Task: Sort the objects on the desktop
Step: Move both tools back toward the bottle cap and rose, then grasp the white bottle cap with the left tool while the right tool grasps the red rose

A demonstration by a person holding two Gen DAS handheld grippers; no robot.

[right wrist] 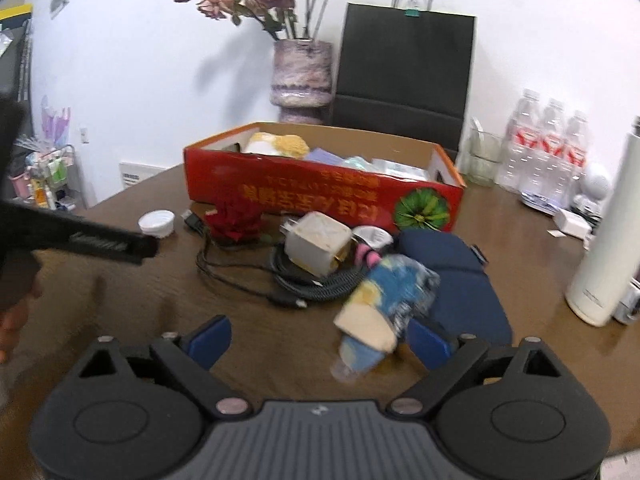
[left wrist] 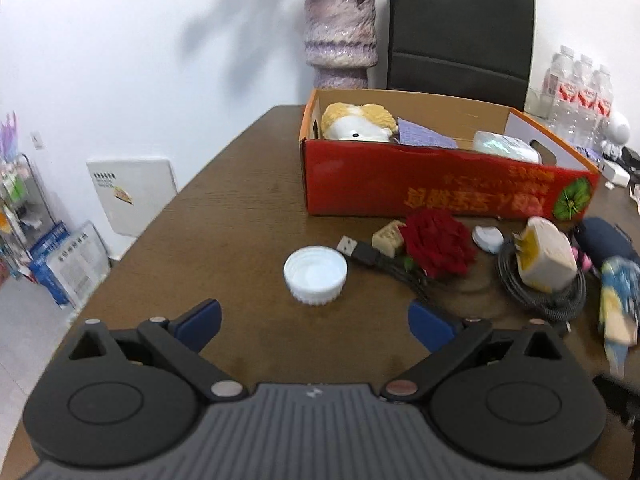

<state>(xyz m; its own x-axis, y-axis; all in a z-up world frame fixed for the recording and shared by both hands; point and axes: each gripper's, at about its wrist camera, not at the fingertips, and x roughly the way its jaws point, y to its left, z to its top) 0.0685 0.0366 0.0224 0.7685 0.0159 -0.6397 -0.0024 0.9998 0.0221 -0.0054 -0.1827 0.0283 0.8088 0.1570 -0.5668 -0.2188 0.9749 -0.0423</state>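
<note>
A ribbed white plastic cap (left wrist: 315, 275) is seen just ahead of the left gripper (left wrist: 315, 320), whose blue-padded jaws are spread with nothing between them. A blurred blue-and-yellow packet (right wrist: 384, 312) lies against the right pad of the right gripper (right wrist: 316, 340), also spread wide. Only the right view shows the smooth white flask (right wrist: 608, 236). The red cardboard box (left wrist: 440, 184) sits beyond both.

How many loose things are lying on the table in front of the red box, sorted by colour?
White or cream: 4, bottle cap, charger block, small beige plug, round white piece
Red: 1, rose
Black: 2, USB cable, coiled cord
Blue: 2, navy pouch, blue-yellow toy
Total: 9
</note>
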